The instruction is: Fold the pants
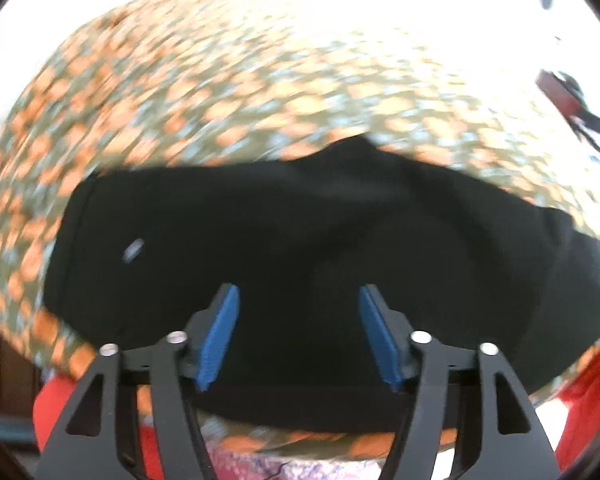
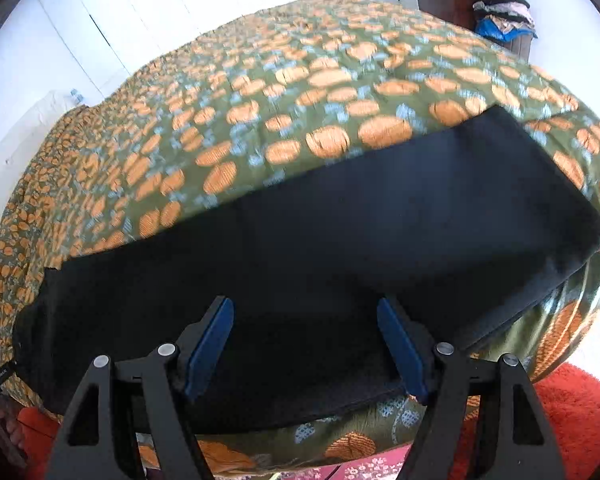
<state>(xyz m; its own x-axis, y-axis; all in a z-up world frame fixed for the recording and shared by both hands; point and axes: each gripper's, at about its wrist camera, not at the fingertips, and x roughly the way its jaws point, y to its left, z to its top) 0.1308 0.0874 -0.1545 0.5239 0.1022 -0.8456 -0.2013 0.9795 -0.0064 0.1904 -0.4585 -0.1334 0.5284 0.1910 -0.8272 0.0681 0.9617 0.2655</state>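
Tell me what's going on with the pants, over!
Left gripper and right gripper: jaws open, empty. Black pants flat on the patterned bedspread. Nothing in the way.

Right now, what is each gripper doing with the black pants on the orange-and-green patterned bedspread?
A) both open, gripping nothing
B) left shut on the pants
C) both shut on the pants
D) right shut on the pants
A: the left gripper and the right gripper both show blue pads spread wide apart over the black pants, which lie flat on the orange-and-green patterned bedspread.
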